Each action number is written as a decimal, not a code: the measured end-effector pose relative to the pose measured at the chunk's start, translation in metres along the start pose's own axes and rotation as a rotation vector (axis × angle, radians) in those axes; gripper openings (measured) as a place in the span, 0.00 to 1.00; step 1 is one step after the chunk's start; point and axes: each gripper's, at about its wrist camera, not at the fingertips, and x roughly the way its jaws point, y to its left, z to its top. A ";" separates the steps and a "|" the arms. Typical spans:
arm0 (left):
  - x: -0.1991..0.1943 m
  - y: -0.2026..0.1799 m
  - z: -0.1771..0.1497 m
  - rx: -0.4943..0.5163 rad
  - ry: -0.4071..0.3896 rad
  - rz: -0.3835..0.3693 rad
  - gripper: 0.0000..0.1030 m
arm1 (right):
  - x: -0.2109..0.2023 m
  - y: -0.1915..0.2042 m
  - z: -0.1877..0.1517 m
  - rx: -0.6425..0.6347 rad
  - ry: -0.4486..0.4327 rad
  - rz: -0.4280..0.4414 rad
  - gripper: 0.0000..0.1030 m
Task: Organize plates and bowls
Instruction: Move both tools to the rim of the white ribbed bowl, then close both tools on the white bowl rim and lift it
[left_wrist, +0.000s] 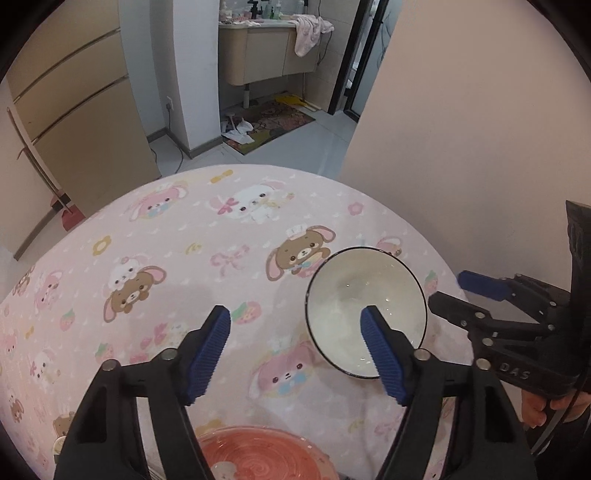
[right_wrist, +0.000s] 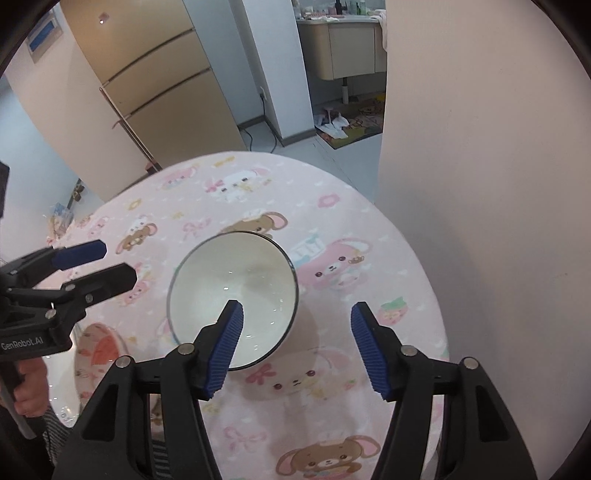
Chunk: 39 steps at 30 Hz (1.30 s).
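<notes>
A white bowl (left_wrist: 354, 295) with a thin dark rim stands upright on the pink cartoon tablecloth (left_wrist: 166, 229). In the right wrist view the bowl (right_wrist: 236, 273) sits just ahead of my right gripper (right_wrist: 295, 325), which is open. Its left finger hangs over the bowl's inside, its right finger is outside, and neither pad touches. My left gripper (left_wrist: 295, 332) is open over bare cloth to the left of the bowl. A pink swirl-pattern plate (left_wrist: 258, 454) lies under the left gripper at the near edge. The left gripper (right_wrist: 118, 262) and the plate (right_wrist: 99, 350) show at the left of the right wrist view.
A plain wall (right_wrist: 480, 184) rises close along the table's right side. The round table's far edge (left_wrist: 258, 168) drops to a grey floor. A tan cabinet (left_wrist: 74, 110) stands at the back left. A hand (left_wrist: 535, 410) holds the right gripper (left_wrist: 447, 290).
</notes>
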 end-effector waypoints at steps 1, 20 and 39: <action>0.005 -0.002 0.001 0.001 0.016 -0.001 0.66 | 0.005 0.002 0.000 -0.015 0.014 -0.008 0.35; 0.063 -0.014 0.001 0.019 0.164 0.033 0.40 | 0.042 0.016 0.004 -0.058 0.096 -0.035 0.24; 0.056 -0.022 -0.009 0.066 0.184 0.068 0.08 | 0.038 0.014 0.001 -0.027 0.124 -0.050 0.07</action>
